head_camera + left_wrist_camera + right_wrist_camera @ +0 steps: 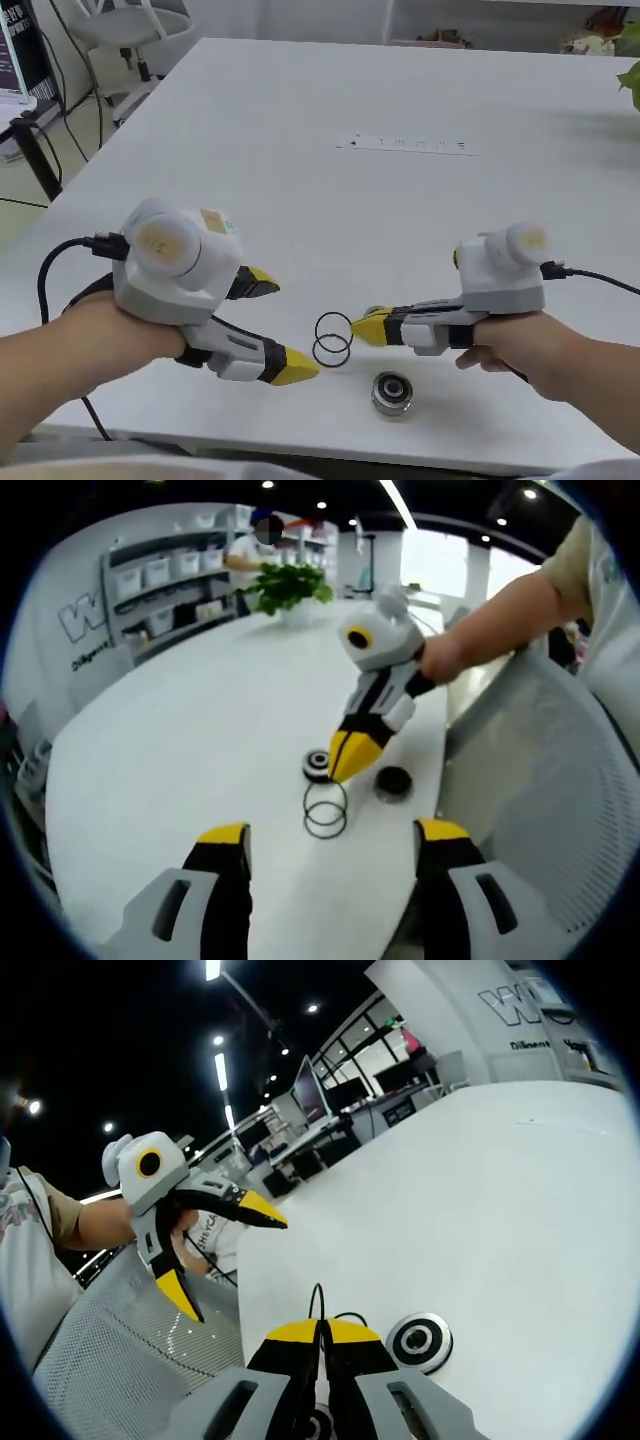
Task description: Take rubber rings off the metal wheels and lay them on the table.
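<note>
We hold left tongs (pixel 283 325) wide open and right tongs (pixel 362 328) pinched closed, tip at two thin black rubber rings (pixel 333 339). They lie flat by the worktop (pixel 300 150) near edge, beside round metal wheel (pixel 392 392).

Head view: above, looking down. Gripper views: low, close, facing each other; all share rings (pixel 333 338).

Two rubber rings (pixel 332 338) lie touching each other on the desk (pixel 400 200), just before the tip of the right gripper (pixel 360 328) and ahead of the left gripper (pixel 280 325), between the two. One metal wheel (pixel 420 1340) sits on the desk just right of the right gripper's jaws. A second wheel (pixel 392 392) sits on its other side, nearer the desk edge.
</note>
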